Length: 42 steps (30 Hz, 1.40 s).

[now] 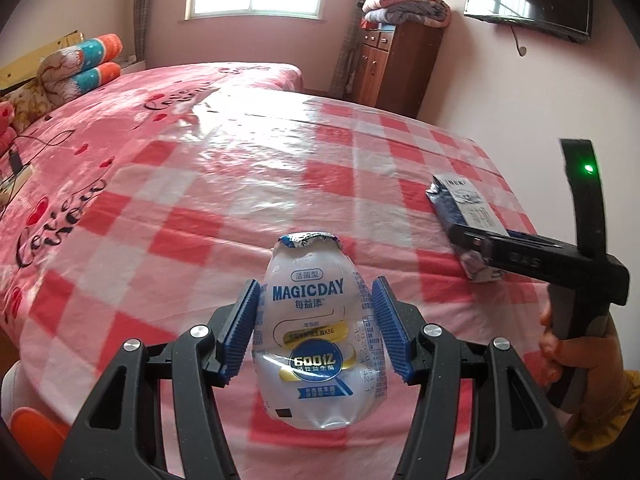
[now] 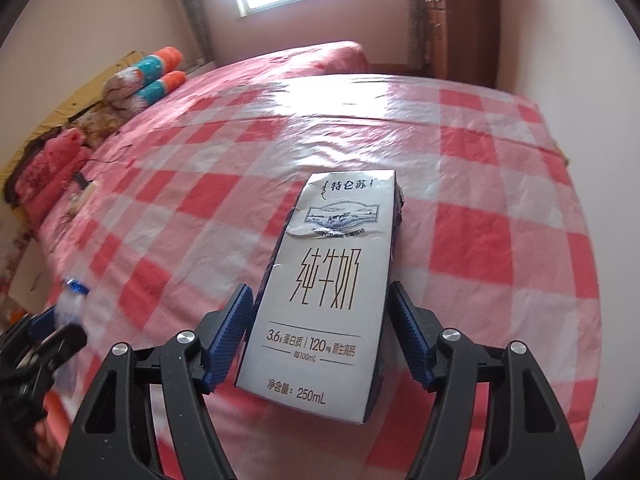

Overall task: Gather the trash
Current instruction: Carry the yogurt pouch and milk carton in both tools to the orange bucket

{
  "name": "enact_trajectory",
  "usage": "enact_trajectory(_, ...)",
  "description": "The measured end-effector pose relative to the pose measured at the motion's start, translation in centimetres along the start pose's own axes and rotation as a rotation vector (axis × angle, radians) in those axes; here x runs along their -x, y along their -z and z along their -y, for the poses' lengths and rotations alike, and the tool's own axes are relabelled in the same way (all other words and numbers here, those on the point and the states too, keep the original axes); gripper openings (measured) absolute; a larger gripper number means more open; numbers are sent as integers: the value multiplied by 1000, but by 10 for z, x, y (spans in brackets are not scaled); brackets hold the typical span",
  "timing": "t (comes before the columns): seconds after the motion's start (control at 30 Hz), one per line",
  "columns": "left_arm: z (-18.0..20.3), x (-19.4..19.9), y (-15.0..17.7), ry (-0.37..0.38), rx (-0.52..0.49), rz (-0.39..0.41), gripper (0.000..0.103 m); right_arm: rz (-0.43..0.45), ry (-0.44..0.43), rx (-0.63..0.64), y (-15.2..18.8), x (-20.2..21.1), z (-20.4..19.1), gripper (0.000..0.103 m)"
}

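Both grippers — left gripper (image 1: 316,326), right gripper (image 2: 320,338) — have black frames, ribbed blue pads (image 1: 240,330), silver screws; yellow sleeve (image 1: 600,420) — green light.

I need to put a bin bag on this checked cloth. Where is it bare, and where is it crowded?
Bare: the wide checked cloth beyond the milk carton, up to its far edge, and the stretch between carton and yogurt bottle. Crowded: the near edge, where the left gripper grips the bottle and the right gripper straddles the carton.
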State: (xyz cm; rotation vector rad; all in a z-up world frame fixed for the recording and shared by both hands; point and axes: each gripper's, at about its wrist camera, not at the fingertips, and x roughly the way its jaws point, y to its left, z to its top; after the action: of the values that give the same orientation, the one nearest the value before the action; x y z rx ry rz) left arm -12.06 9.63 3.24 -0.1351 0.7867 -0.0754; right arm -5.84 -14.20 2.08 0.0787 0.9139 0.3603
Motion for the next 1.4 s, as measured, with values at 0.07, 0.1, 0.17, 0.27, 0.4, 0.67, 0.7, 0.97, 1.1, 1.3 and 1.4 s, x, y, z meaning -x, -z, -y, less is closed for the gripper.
enact_trajectory(0.07, -9, 5, 3, 1, 5, -3, 59, -16, -23, 30, 8, 5, -6, 69)
enact_trajectory(0.1, -12, 7, 4, 1, 7, -3, 59, -22, -33, 46, 12, 6, -9, 69)
enact_trajectory(0.17, -19, 10, 8, 3, 17, -4, 59, -27, -51, 76, 22, 12, -16, 70)
enact_trajectory(0.27, -26, 12, 11, 10, 30, -8, 59, -37, -21, 101, 27, 15, -23, 71)
enact_trajectory(0.4, -34, 13, 14, 14, 45, -10, 59, -44, -2, 53, 22, 11, -24, 85)
enact_trajectory(0.67, -52, 19, 18, 14, 76, -6, 59, -56, 63, -42, 8, -1, -15, 88)
enact_trajectory(0.7, -54, 20, 19, 13, 79, -8, 59, -55, 72, -41, 7, -2, -15, 88)
enact_trajectory(0.97, -61, 23, 26, 22, 93, -14, 59, -47, 110, 22, 7, 5, -30, 67)
enact_trajectory(1.1, -63, 27, 27, 28, 96, -13, 59, -31, 109, 23, 8, 12, -33, 67)
enact_trajectory(1.3, -67, 37, 29, 26, 102, 3, 59, 9, 109, 45, 3, 29, -44, 67)
enact_trajectory(1.4, -71, 43, 31, 20, 109, 12, 59, 27, 104, 66, 1, 37, -55, 67)
